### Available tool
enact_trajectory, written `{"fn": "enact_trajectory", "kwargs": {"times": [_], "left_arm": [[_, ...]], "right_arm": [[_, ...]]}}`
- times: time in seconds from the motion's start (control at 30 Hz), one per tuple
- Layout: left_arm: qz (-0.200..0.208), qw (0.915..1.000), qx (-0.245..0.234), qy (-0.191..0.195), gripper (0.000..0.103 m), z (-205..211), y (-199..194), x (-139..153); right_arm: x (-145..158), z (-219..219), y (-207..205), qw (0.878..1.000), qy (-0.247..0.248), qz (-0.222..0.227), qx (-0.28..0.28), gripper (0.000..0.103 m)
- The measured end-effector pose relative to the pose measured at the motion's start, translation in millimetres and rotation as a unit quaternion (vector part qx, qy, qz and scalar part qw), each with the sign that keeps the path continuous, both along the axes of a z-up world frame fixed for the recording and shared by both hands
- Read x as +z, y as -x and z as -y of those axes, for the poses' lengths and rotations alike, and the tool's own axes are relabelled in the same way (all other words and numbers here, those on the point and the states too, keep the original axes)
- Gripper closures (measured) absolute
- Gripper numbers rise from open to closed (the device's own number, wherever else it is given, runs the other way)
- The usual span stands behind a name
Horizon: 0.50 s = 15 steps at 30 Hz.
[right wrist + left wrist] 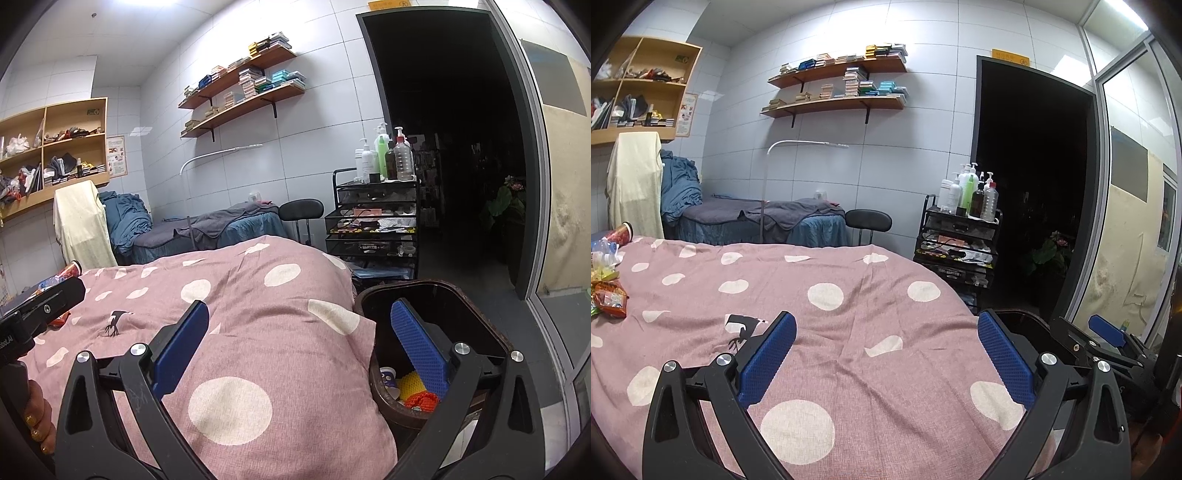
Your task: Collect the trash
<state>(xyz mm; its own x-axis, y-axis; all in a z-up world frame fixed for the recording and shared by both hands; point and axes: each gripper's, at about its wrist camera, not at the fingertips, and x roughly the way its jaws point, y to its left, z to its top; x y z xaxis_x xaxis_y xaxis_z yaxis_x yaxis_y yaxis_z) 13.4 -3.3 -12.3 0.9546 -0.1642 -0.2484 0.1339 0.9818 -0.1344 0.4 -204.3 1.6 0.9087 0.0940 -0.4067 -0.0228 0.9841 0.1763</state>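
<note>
Now, largest first: the pink bed cover with white dots [849, 314] spread wide beneath me, and the dark brown plastic bin [480, 317] stood just beside its right edge, already holding a red crumpled wrapper [423, 400] and a small white cup [388, 380]. My right gripper [303, 350] hung over the bin's rim, jaws apart and empty. My left gripper [886, 354] hovered over the bed, also spread with nothing between its pads. Remaining trash sat at the bed's far left: a red paper cup [622, 234], a clear plastic bottle [604, 253], orange snack packets [611, 299]. I judged a drop-off was done; next called for reaching left.
</note>
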Motion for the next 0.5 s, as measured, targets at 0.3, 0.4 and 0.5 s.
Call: {"fn": "enact_trajectory", "kwargs": {"times": [0.3, 0.4, 0.5], "left_arm": [[-0.002, 0.9999, 0.010, -0.009, 0.005, -2.3, 1.9, -4.1], [-0.007, 0.9999, 0.011, -0.010, 0.005, -3.5, 0.5, -4.7], [-0.009, 0.9999, 0.011, -0.010, 0.005, -4.5, 0.1, -4.6]], "right_arm": [[-0.2, 0.7, -0.8, 1.000, 0.000, -0.002, 0.000, 0.006], [-0.5, 0.7, -0.4, 1.000, 0.000, -0.003, 0.000, 0.006], [-1.4, 0.4, -2.3, 1.000, 0.000, -0.003, 0.000, 0.006]]}}
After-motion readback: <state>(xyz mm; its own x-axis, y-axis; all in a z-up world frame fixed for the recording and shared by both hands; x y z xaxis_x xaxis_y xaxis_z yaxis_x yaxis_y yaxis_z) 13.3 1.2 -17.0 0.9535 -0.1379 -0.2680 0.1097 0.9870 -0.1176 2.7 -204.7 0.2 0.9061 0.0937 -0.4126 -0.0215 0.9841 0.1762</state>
